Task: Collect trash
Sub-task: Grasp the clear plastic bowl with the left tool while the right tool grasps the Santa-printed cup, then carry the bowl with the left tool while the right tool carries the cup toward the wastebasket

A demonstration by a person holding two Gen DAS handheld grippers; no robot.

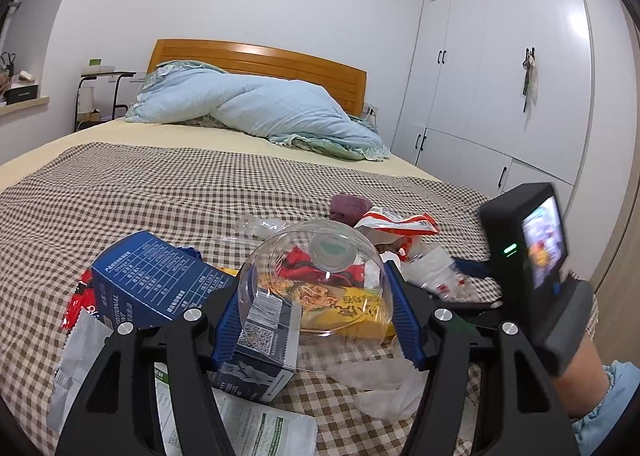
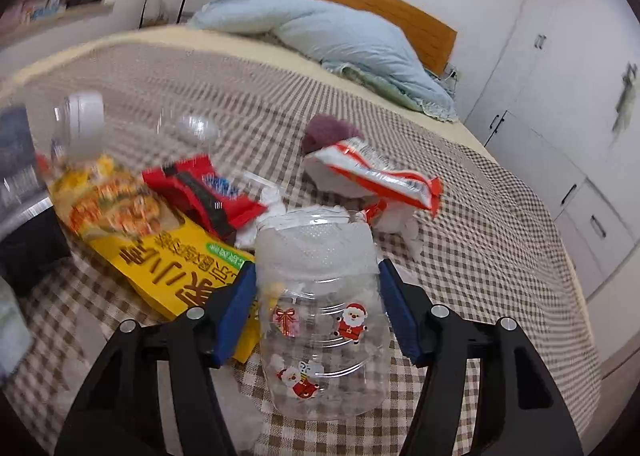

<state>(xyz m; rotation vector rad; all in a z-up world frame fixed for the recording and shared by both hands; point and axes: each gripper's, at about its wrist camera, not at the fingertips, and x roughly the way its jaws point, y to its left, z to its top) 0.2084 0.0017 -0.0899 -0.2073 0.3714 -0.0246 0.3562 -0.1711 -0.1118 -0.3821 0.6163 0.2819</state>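
Note:
My left gripper (image 1: 316, 296) is shut on a clear plastic bottle (image 1: 312, 276), seen bottom-first, held over a pile of trash on the bed. Under it lie a blue carton (image 1: 156, 280), a yellow snack bag (image 1: 344, 308) and white tissue (image 1: 384, 380). My right gripper (image 2: 318, 312) is shut on a clear plastic jar (image 2: 324, 320) with Santa stickers. Ahead of it lie the yellow snack bag (image 2: 160, 252), a red wrapper (image 2: 204, 191), an orange-and-white wrapper (image 2: 372, 171) and a purple lump (image 2: 328, 129). The left gripper's bottle (image 2: 84, 119) shows blurred at the left.
The trash lies on a brown checked blanket (image 1: 160, 183) over the bed. A light blue duvet (image 1: 260, 107) is heaped by the wooden headboard (image 1: 260, 59). White wardrobes (image 1: 500, 75) stand to the right. The right gripper's camera unit (image 1: 532, 240) is at the right in the left wrist view.

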